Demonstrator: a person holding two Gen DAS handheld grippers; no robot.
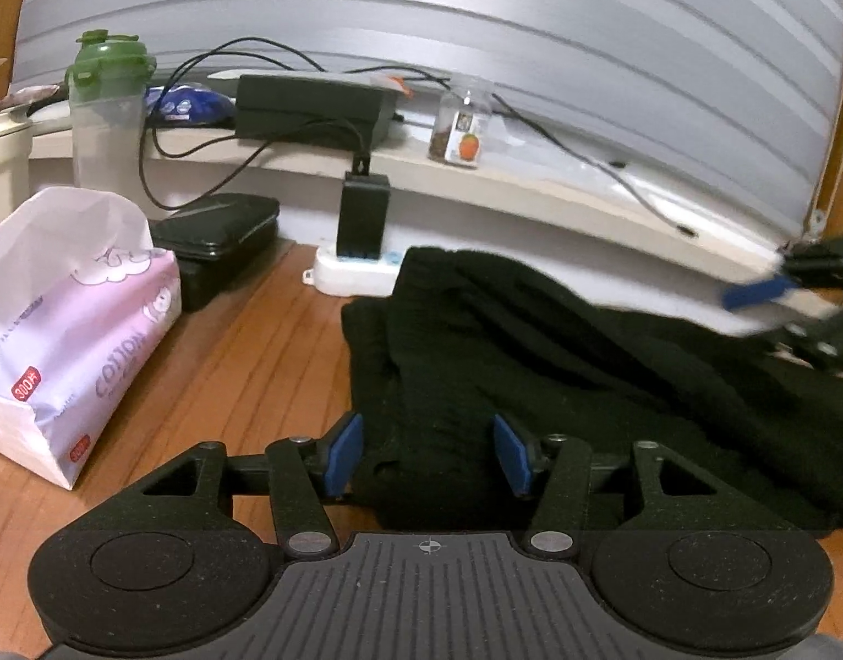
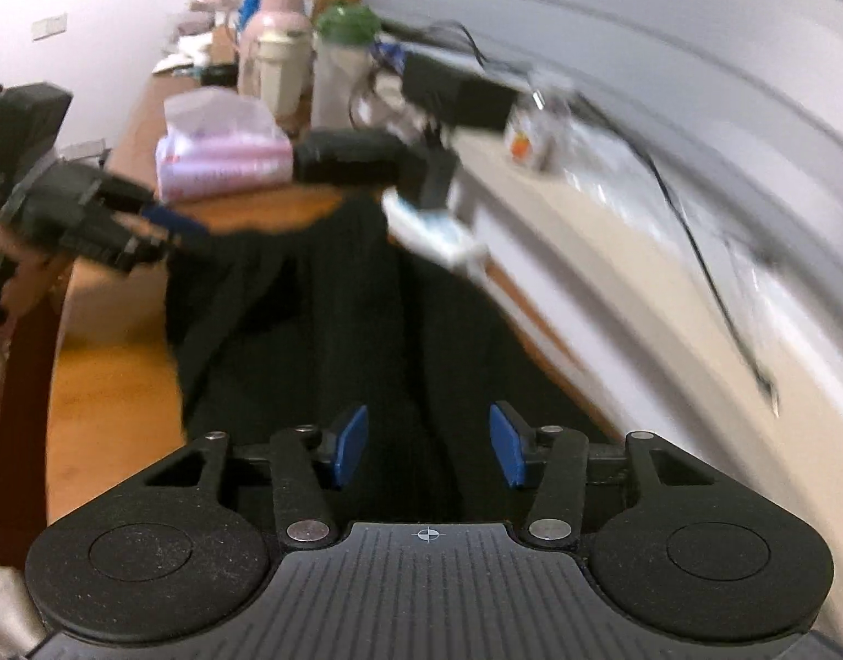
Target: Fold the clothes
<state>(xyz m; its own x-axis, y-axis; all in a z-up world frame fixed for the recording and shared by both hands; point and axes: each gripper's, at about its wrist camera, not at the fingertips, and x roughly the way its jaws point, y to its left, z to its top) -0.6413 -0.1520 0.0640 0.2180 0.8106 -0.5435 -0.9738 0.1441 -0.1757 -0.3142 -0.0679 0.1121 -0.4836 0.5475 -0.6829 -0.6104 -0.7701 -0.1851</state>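
Observation:
A black garment (image 1: 531, 341) lies spread on the wooden table (image 1: 256, 341), with folds running along it. My left gripper (image 1: 430, 454) is low over the garment's near left corner. Its blue pads (image 1: 347, 454) stand apart with black cloth in the gap, not pinched. My right gripper (image 2: 428, 443) hovers over the garment (image 2: 322, 319) at the other end, open, with cloth beneath its spread blue pads (image 2: 507, 448). The right wrist view is blurred. Each gripper shows in the other's view: the right one's blue pad (image 1: 757, 289) at the far right, the left one's fingertip (image 2: 174, 220) at the left.
A pink tissue pack (image 1: 75, 330) sits left of the garment, with a black box (image 1: 223, 242) behind it. A white power strip (image 1: 355, 272) holding a black adapter (image 1: 363, 214) lies at the garment's far edge. On the ledge are a green-lidded bottle (image 1: 108, 115), a jar (image 1: 463, 126) and cables.

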